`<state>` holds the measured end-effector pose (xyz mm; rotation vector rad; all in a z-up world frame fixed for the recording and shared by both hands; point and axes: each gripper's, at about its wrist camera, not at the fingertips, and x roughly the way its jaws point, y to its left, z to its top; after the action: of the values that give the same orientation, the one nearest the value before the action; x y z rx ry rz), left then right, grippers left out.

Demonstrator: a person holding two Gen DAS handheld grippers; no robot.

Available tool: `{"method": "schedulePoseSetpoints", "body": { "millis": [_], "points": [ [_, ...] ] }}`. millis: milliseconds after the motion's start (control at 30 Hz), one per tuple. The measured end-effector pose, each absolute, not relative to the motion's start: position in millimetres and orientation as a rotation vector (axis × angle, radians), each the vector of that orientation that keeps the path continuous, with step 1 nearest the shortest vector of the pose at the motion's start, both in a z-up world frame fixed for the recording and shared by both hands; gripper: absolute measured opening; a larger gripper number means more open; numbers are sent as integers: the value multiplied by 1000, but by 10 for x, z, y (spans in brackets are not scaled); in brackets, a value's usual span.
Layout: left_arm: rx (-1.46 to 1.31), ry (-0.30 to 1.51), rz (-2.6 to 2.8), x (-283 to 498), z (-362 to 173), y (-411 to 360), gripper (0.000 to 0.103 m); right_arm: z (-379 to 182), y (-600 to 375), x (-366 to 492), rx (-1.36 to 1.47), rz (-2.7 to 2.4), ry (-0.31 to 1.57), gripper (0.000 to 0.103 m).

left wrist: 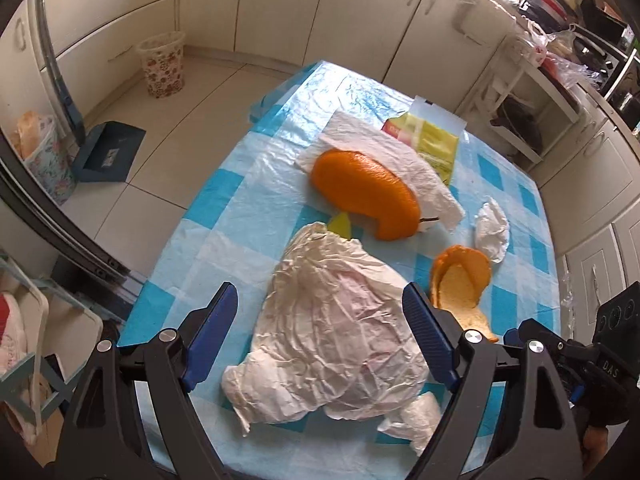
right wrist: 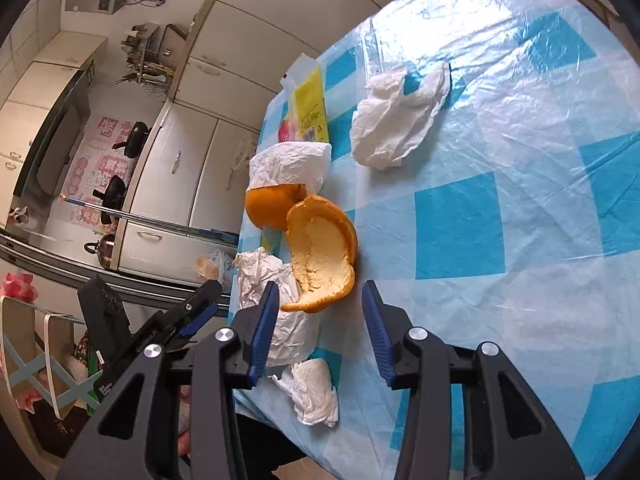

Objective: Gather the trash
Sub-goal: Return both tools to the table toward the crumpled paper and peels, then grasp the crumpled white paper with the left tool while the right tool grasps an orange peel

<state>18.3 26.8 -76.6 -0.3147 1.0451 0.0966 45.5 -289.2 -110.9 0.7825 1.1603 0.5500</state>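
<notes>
Left wrist view: the left tongs (left wrist: 320, 336) stand wide at the bottom of the frame, straddling the big crumpled paper (left wrist: 336, 328) without pressing it. Closing here could catch only a loose fold, or the plastic sheet on the bench (left wrist: 224, 184) underneath.

Right wrist view: the right tongs (right wrist: 320, 332) are about half open and empty, with the orange peel (right wrist: 320, 252) just ahead at centre. The curled peel could skid off the bench's left edge.
</notes>
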Motion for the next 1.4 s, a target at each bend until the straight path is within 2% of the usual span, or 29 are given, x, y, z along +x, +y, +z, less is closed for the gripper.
{"method": "schedulePoseSetpoints", "body": {
  "millis": [133,200,300,333,367,433,500,767,900,933,967,1000,1133,1167,1333,1400],
  "points": [
    [-271,1092,100,252,-924,223,81,-1191,-2832,507,807,555,1188,33],
    [-272,1114,81,299,-1005,167,81,-1185,-2830,508,801,551,1184,22],
    [-256,1123,59,337,-1060,55,79,-1173,-2816,521,785,554,1176,10],
    [-247,1121,51,336,-1070,17,62,-1163,-2809,521,781,555,1169,10],
    [-245,1126,38,335,-1081,-6,52,-1140,-2811,509,775,556,1161,6],
    [-272,1129,9,322,-1085,-13,23,-1125,-2800,516,771,565,1148,5],
    [-282,1112,5,292,-1039,11,16,-1088,-2750,520,757,574,1142,5],
    [-299,986,-5,156,-755,94,13,-949,-2748,490,723,593,1091,3],
    [-307,995,-7,169,-768,114,13,-997,-2811,524,708,523,1125,5],
    [-311,1002,-11,168,-788,122,13,-1045,-2827,539,720,508,1149,10],
    [-313,1006,-13,168,-798,126,13,-1095,-2842,553,739,499,1167,32],
    [-311,1007,-15,167,-801,125,13,-1135,-2841,557,758,499,1179,50],
    [-311,1011,-21,166,-810,120,13,-1263,-2758,574,833,544,1224,50],
    [-310,1013,-24,165,-813,117,13,-1278,-2728,585,838,548,1223,47],
    [-297,1016,-37,163,-812,85,13,-1360,-2677,642,857,542,1225,23],
    [-295,1013,-40,160,-802,80,13,-1384,-2677,644,863,533,1219,10]
  ]
}}
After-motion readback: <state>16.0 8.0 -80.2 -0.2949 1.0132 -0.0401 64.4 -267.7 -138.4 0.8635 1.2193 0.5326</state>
